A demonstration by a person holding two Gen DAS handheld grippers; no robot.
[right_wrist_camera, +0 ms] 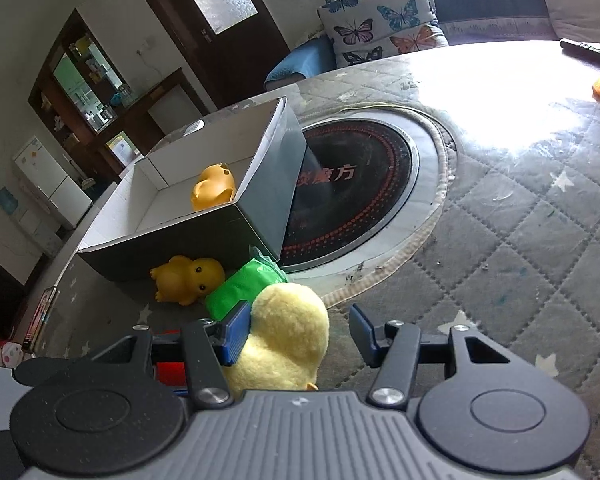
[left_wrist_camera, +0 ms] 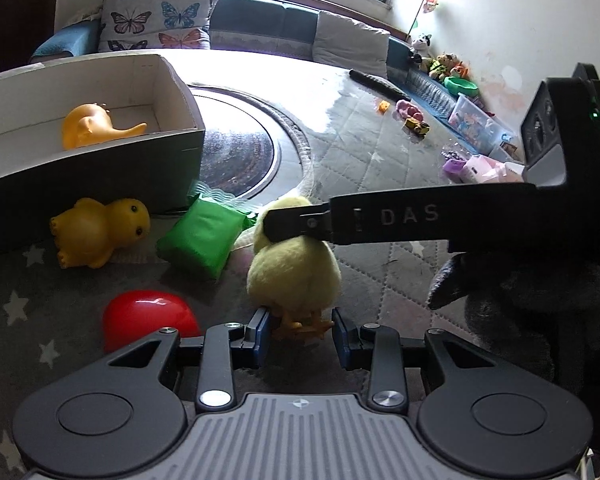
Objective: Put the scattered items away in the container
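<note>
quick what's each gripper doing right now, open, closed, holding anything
Left gripper: jaws open, astride the plush chick's feet, nothing gripped.
Right gripper: jaws open around the chick, not closed on it.

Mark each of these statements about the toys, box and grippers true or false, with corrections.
1. The box already holds one orange toy. True.
2. The green packet lies inside the box. False: it lies on the mat outside it.
3. The right gripper is open around the plush chick. True.
4. The red ball sits in the box. False: it is on the mat, near the left gripper.
</note>
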